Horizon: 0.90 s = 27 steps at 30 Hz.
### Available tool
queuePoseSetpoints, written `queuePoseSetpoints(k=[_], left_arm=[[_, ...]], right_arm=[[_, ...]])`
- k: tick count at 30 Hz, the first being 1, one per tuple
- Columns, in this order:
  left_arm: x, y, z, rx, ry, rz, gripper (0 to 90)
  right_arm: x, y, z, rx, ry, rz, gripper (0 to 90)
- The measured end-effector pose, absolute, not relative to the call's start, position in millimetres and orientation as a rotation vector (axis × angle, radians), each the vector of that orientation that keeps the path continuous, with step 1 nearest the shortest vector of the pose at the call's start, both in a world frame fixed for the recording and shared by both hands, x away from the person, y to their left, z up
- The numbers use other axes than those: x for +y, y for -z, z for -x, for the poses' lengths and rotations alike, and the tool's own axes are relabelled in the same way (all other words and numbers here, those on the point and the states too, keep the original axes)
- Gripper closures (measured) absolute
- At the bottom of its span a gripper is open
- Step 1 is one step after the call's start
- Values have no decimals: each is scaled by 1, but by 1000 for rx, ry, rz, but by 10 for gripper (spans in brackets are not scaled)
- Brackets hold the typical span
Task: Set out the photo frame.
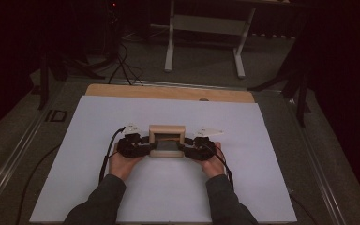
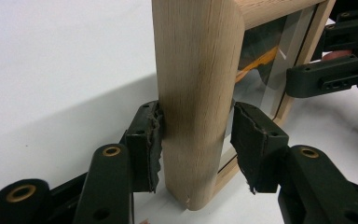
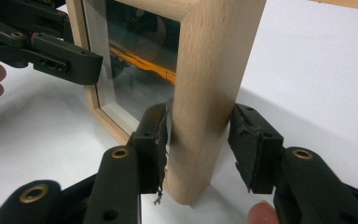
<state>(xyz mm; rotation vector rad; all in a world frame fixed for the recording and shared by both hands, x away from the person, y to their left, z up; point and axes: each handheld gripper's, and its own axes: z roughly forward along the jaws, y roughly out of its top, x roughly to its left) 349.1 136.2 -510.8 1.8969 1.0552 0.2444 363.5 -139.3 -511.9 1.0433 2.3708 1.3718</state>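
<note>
A light wooden frame [image 1: 167,132] with a glass pane stands upright on the white sheet, between my two grippers. My left gripper [image 1: 143,150] holds its left side post. In the left gripper view that post [image 2: 196,93] sits between the pads, with my left gripper [image 2: 196,140] shut on it. My right gripper [image 1: 187,149] holds the opposite post. In the right gripper view that post [image 3: 209,70] is clamped low down, near its rounded corner, by my right gripper [image 3: 198,140]. The glass reflects an orange streak. Each gripper view also shows the other gripper at the frame's far side.
The white sheet [image 1: 122,187] covers most of a wooden table [image 1: 168,93]. A white stand [image 1: 206,28] is on the floor behind the table. Black cables [image 1: 122,65] run at back left. The room around is dark.
</note>
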Motion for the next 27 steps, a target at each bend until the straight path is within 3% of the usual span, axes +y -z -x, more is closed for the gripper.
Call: queuePoseSetpoints(k=[22,27], left_arm=[[130,518,-351,1095,-144,-1909,479],[128,518,-351,1106,-153,-1905,412]], right_arm=[[-147,513,-360,2381,-1373,-1064,582],[-146,513,-359,2382,-1367,-1052,492]])
